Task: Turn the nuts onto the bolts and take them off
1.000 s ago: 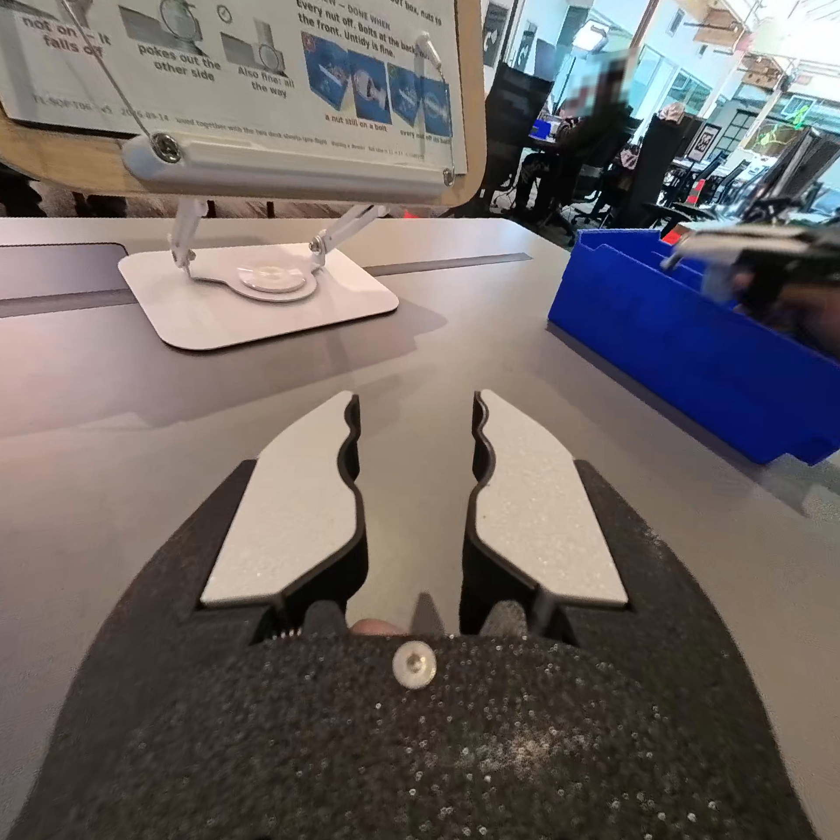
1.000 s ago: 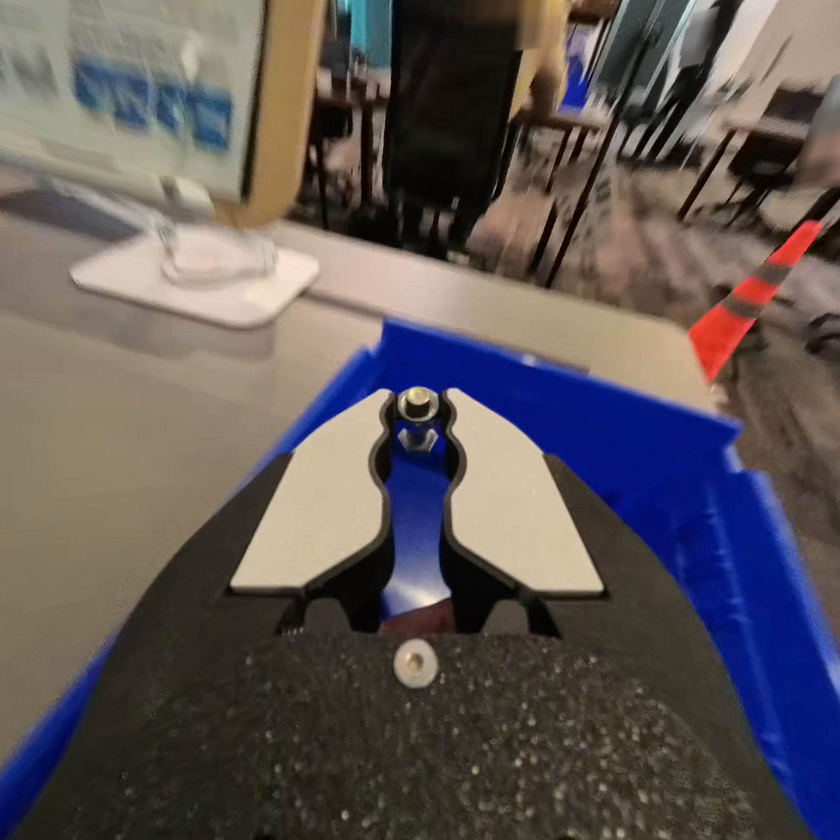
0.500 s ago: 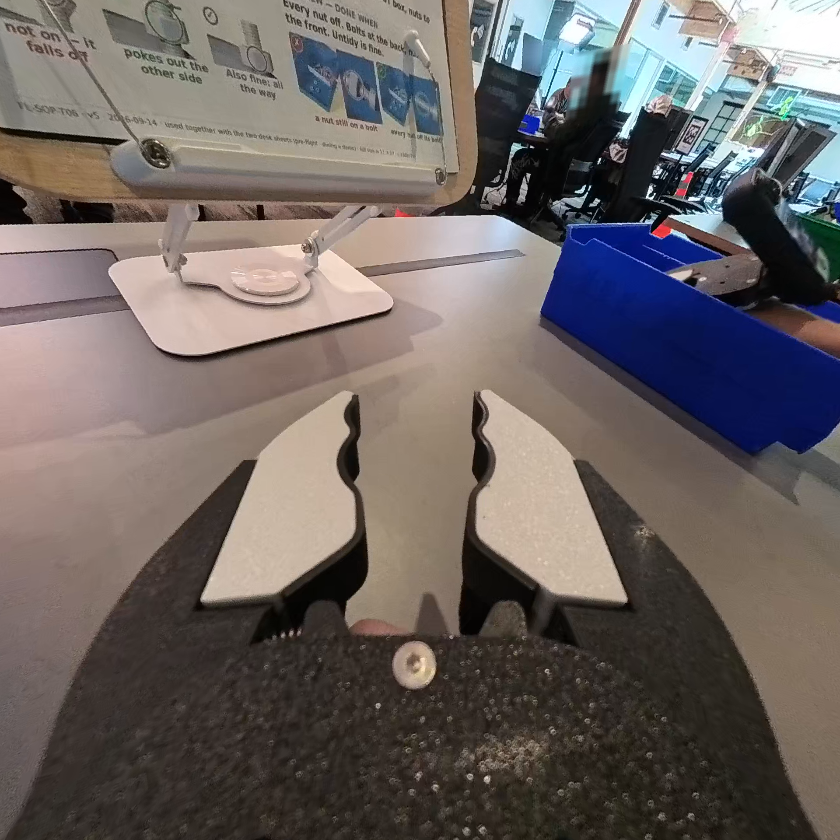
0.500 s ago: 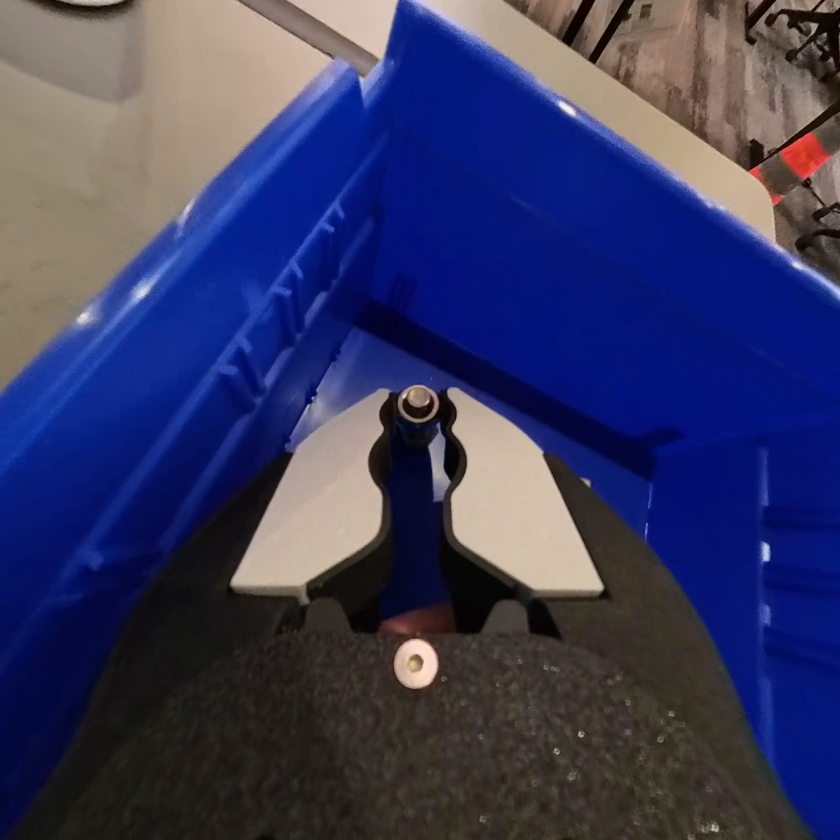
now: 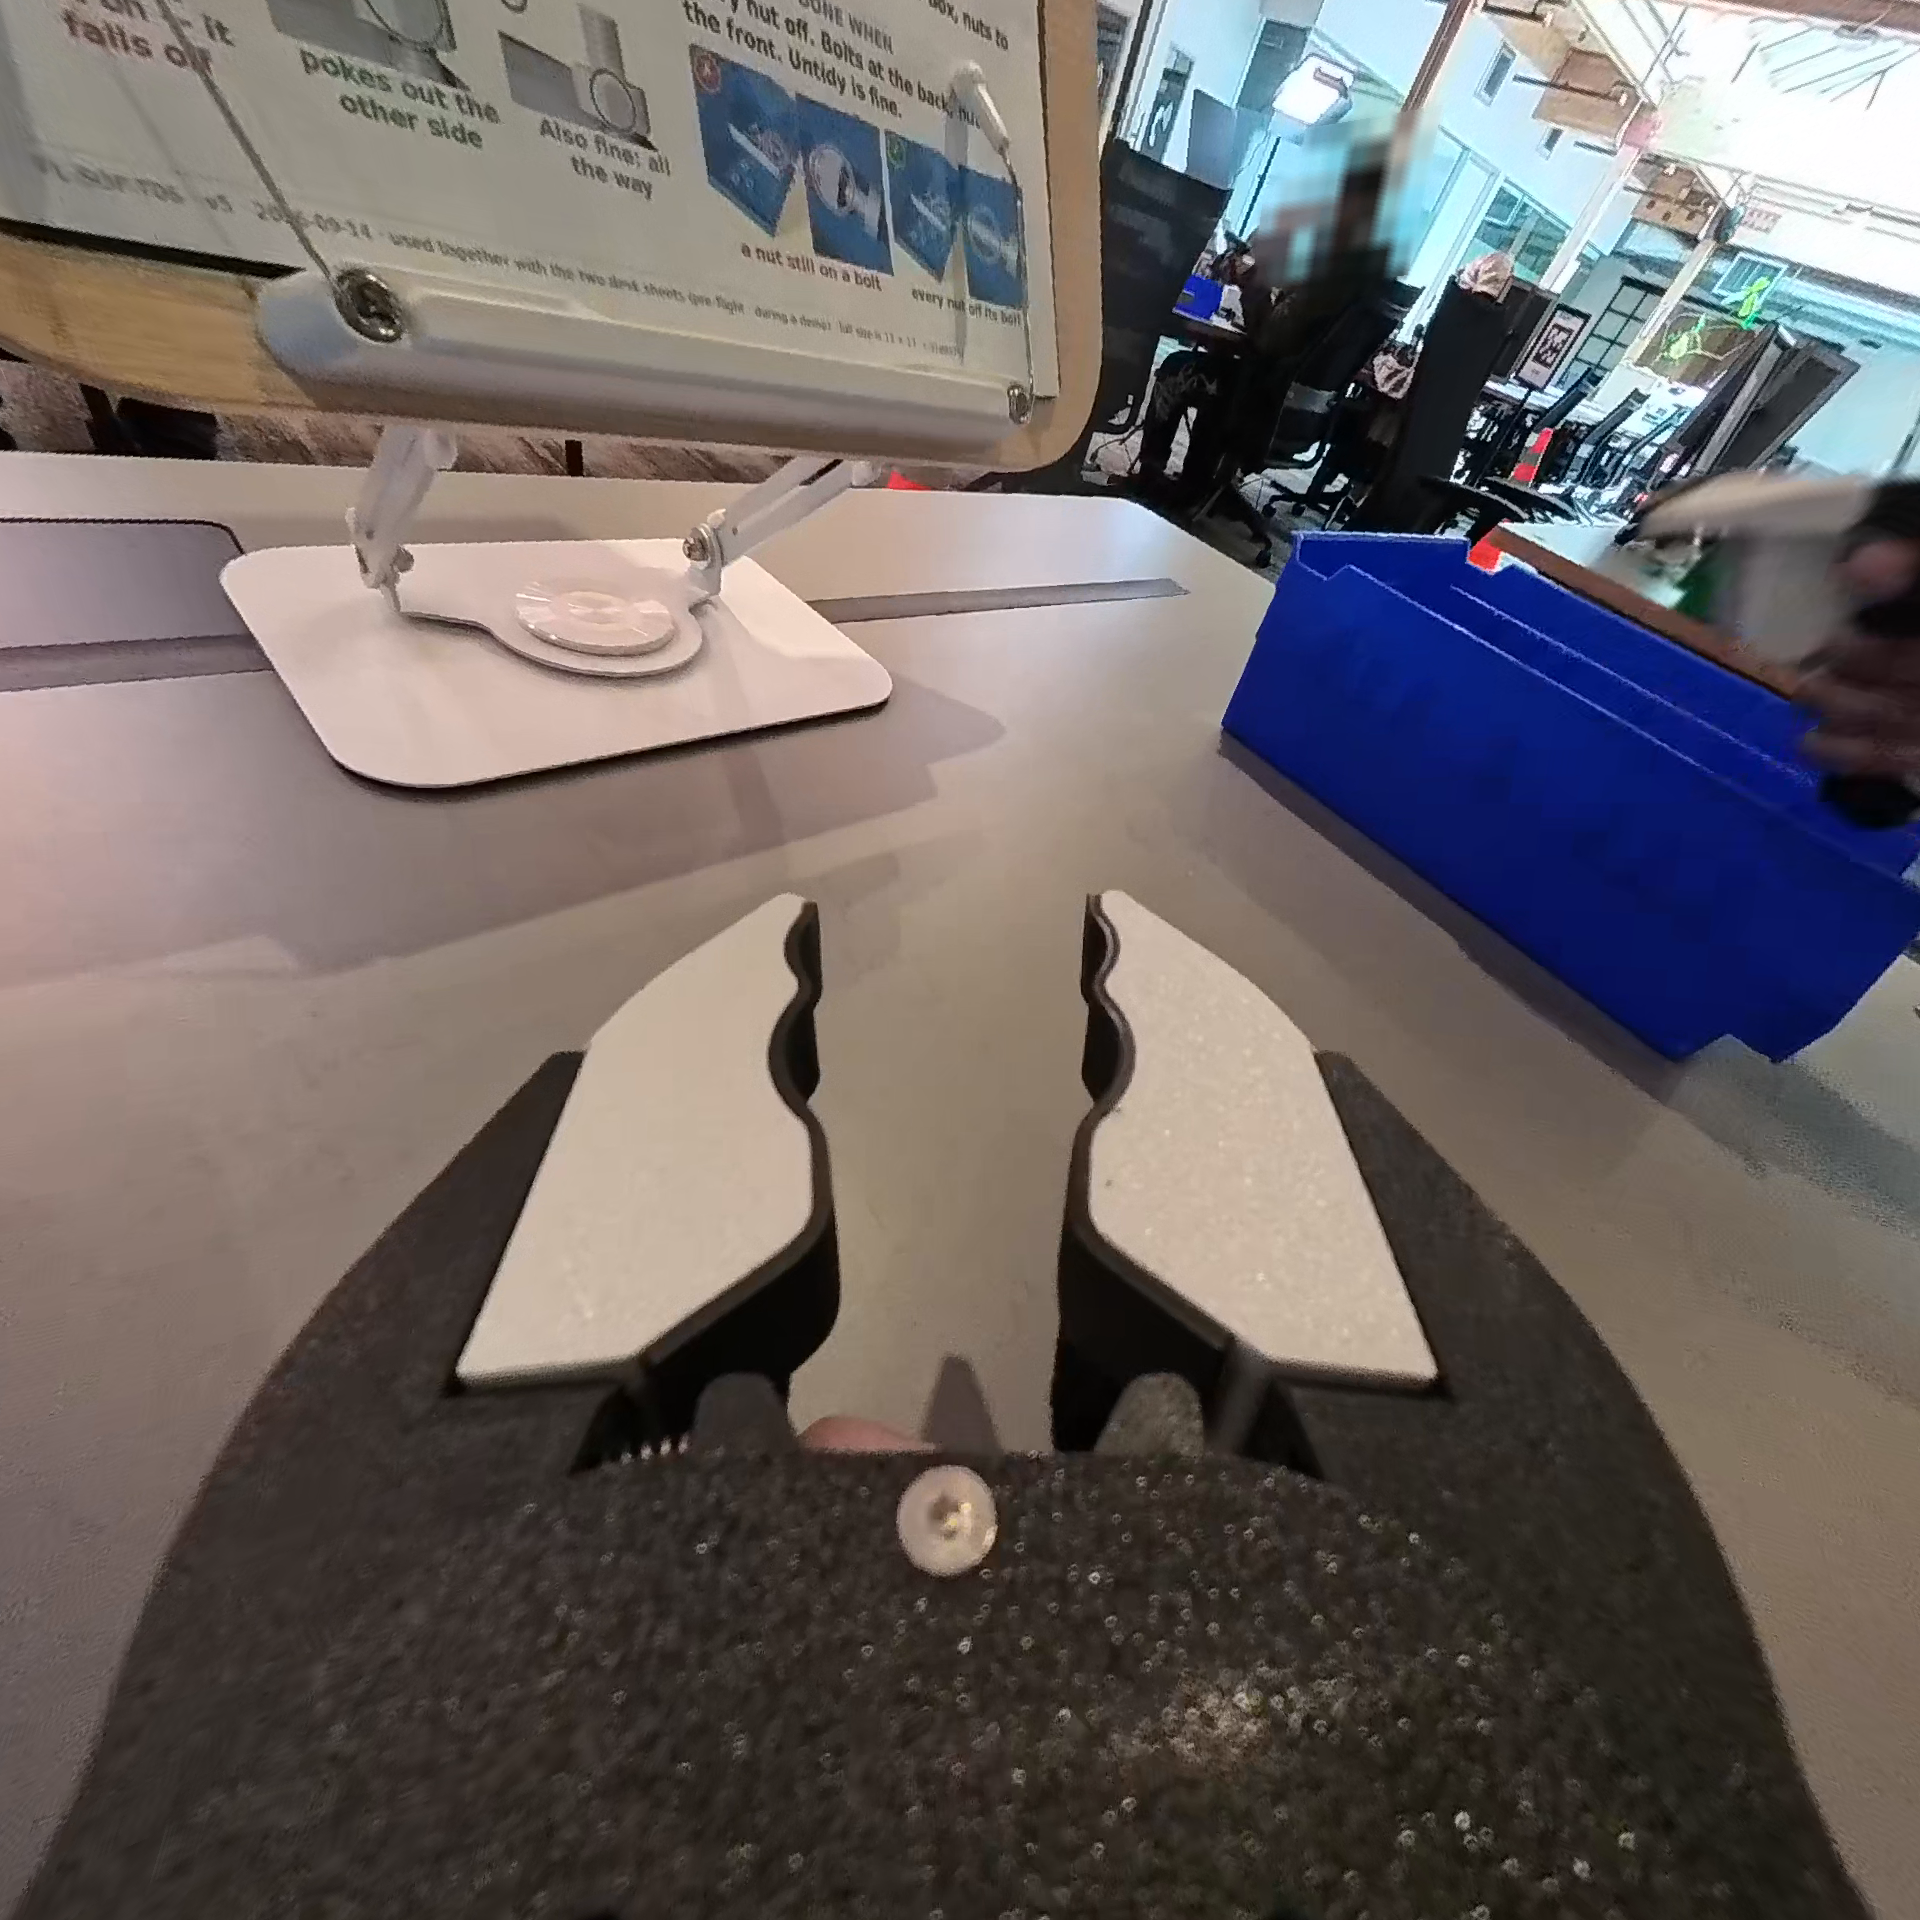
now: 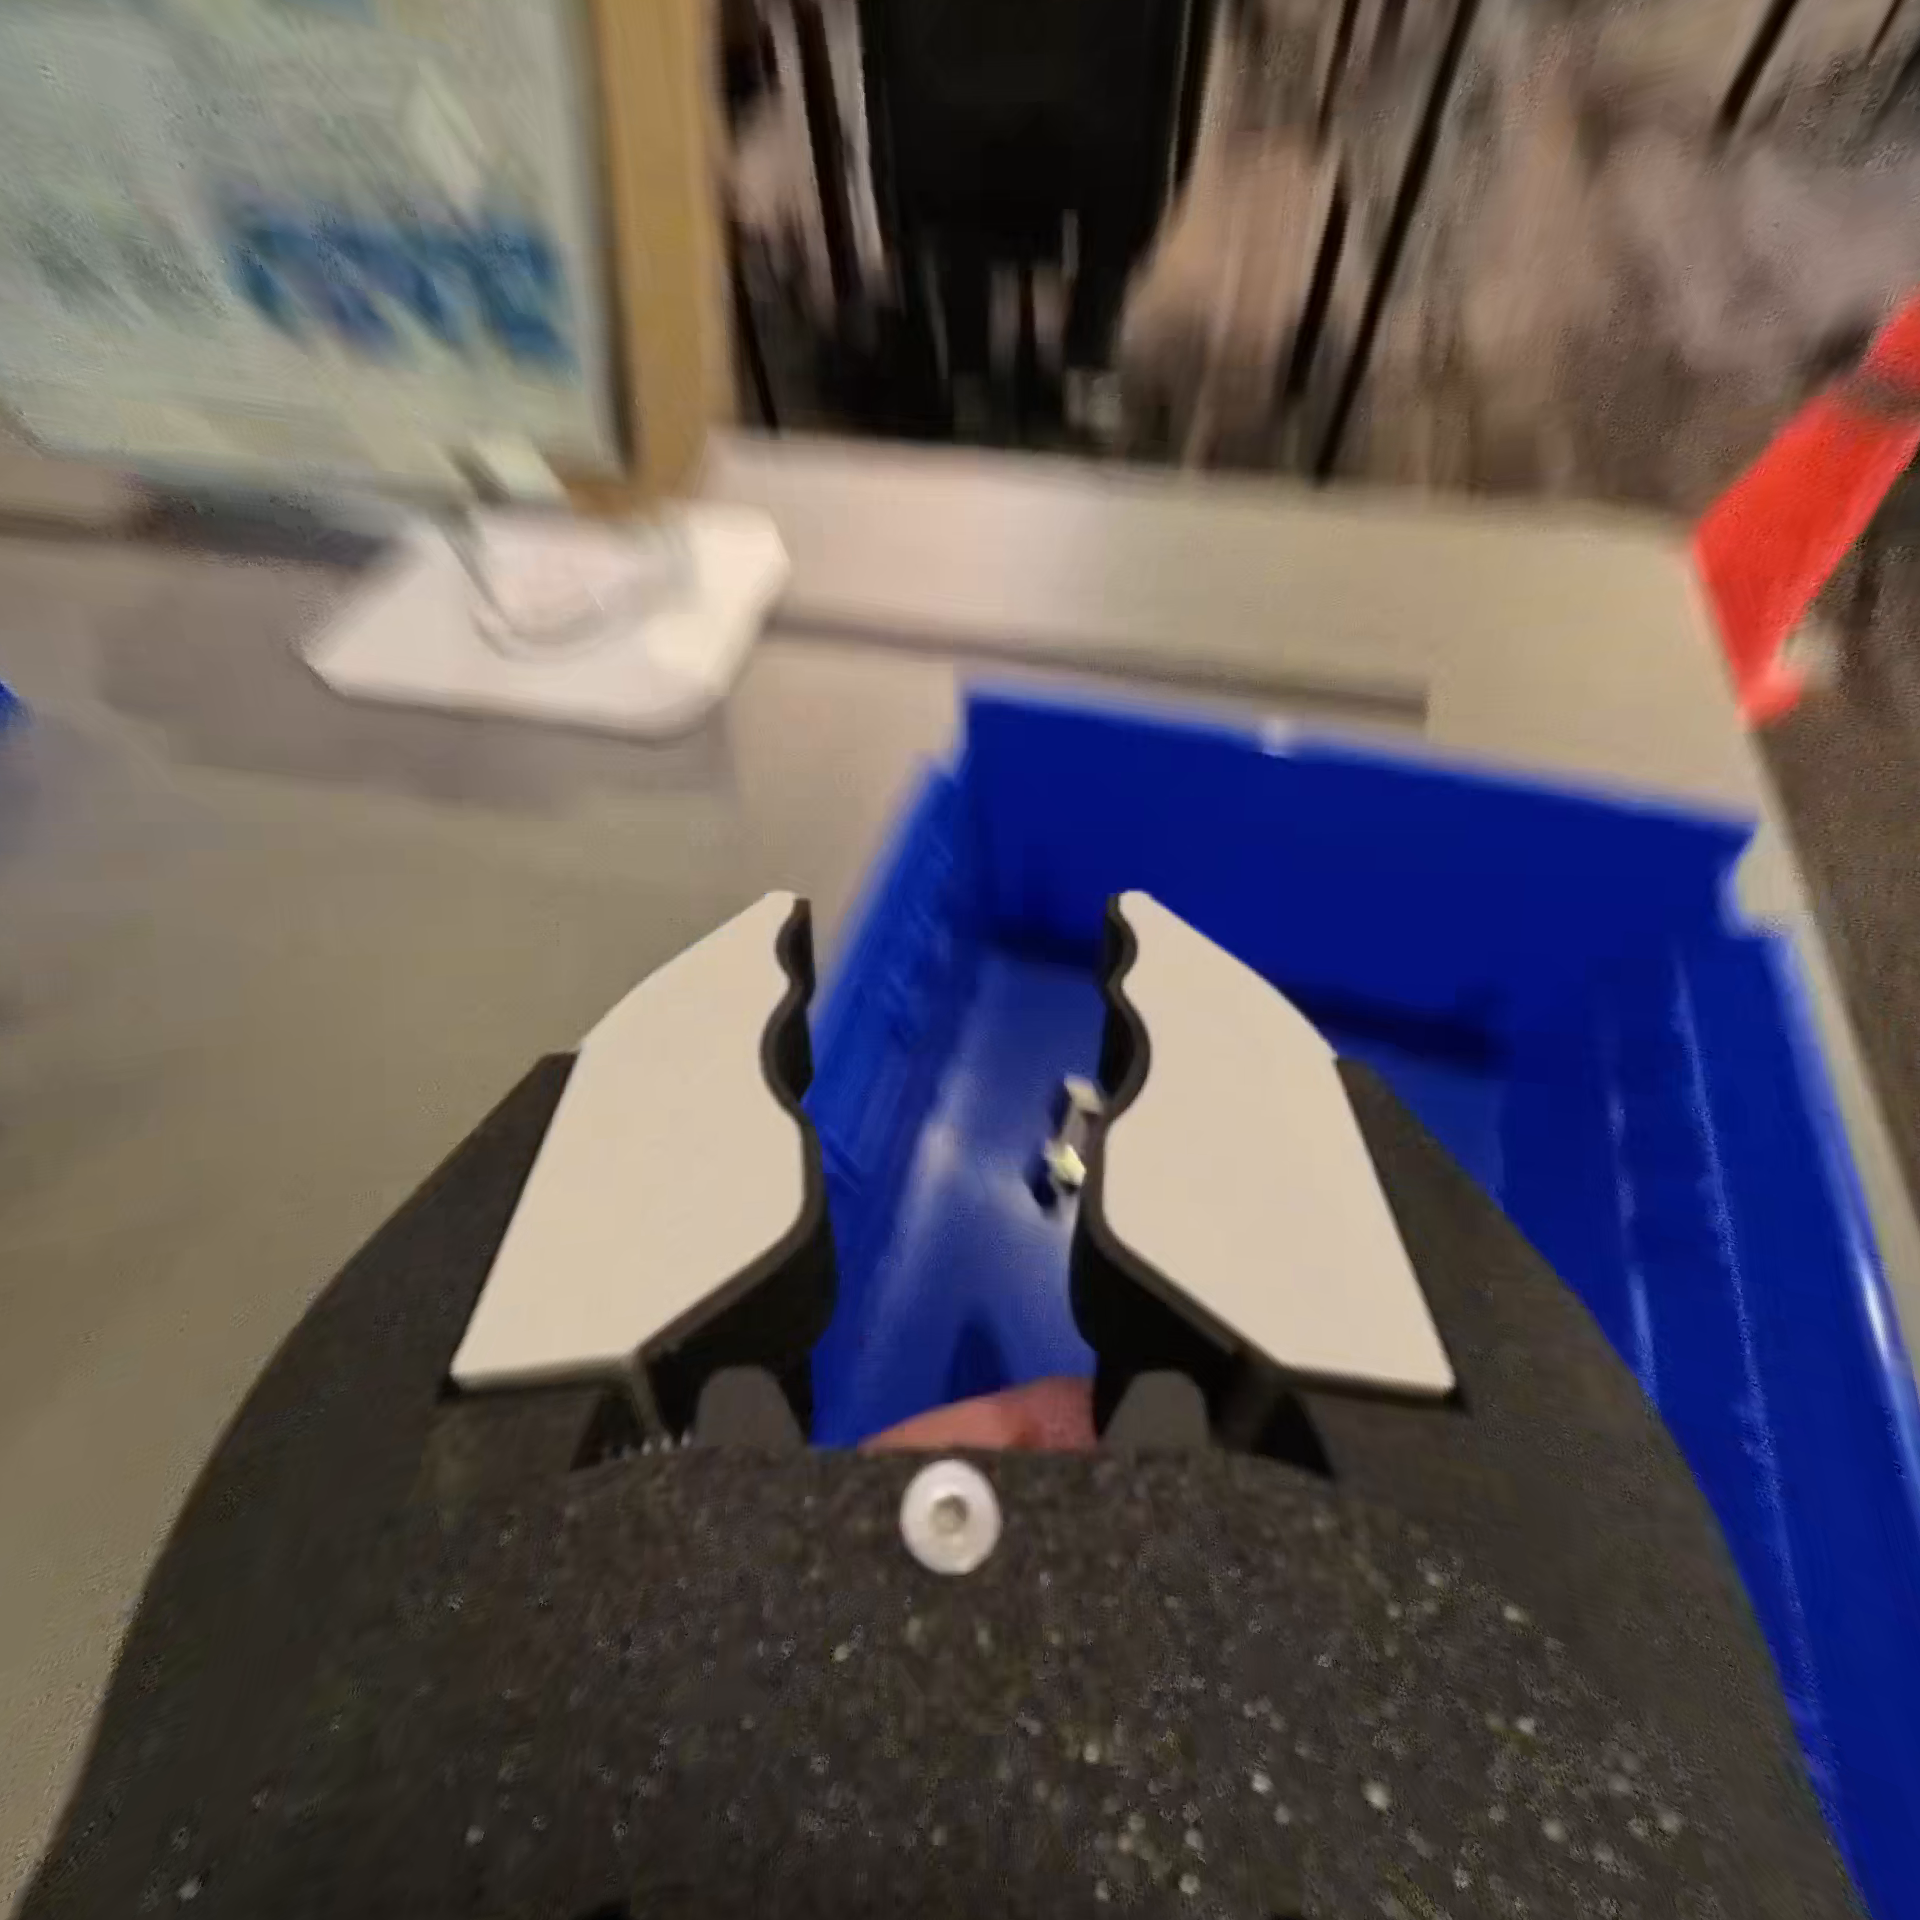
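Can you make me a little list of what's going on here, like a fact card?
Place: grey table
Left gripper: open, holding nothing, over the bare table
Right gripper: open, holding nothing, above the blue bin
Bolt: small metal piece lying inside the bin; the picture is too blurred to tell if a nut is on it
Also on the table: instruction sheet on a white stand, behind the left gripper

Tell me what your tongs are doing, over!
Left tongs open, empty, above table. Right tongs open above blue bin. Bolt inside bin. Nothing blocking.
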### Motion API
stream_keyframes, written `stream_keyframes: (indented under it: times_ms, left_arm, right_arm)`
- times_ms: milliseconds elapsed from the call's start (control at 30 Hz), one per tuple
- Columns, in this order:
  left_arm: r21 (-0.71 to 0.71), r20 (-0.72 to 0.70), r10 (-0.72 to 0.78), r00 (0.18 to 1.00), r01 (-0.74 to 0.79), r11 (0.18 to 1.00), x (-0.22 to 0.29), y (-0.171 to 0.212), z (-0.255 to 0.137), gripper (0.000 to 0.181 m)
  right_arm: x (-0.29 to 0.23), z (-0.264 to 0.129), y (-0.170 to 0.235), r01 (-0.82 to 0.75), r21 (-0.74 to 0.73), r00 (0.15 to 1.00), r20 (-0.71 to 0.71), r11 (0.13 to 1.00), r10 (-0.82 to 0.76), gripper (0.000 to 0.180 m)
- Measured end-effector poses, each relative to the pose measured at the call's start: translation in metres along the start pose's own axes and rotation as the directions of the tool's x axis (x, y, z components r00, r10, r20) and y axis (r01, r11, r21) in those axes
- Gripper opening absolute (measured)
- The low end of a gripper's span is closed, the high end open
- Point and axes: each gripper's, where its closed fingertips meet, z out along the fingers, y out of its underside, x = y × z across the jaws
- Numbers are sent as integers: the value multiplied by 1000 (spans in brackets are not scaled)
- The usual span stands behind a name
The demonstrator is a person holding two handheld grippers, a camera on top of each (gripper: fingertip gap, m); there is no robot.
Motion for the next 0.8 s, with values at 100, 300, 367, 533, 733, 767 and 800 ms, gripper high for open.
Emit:
stream_keyframes:
  times_ms: [100, 300, 367, 533, 733, 767, 800]
  left_arm:
    - [4, 39, 30, 999, -30, 1000, -3, -1, -1, 48]
    - [-56, 65, 64, 996, -60, 997, -4, 8, 2, 56]
    - [-79, 59, 48, 997, -43, 996, -3, 11, 3, 61]
    - [-130, 44, 20, 999, -14, 991, -2, 21, 8, 69]
    - [-147, -24, -18, 1000, 14, 989, 17, 12, -3, 67]
    - [-136, -76, -33, 997, 22, 990, 30, 1, -16, 65]
    - [-125, -120, -14, 993, -2, 992, 41, -14, -34, 65]
  right_arm:
    - [-84, -28, -44, 52, 263, 991, 103, 963, -82, 52]
    - [-231, 1, 20, 147, 315, 926, 290, 937, -243, 59]
    - [-233, 10, 33, 148, 337, 933, 265, 930, -244, 56]
    - [-223, 22, 53, 76, 254, 937, 311, 964, -156, 57]
    - [-225, 21, 54, 116, 269, 935, 295, 956, -196, 56]
    - [-225, 21, 54, 115, 266, 935, 297, 957, -195, 56]
    - [-226, 21, 55, 107, 263, 933, 308, 959, -188, 56]
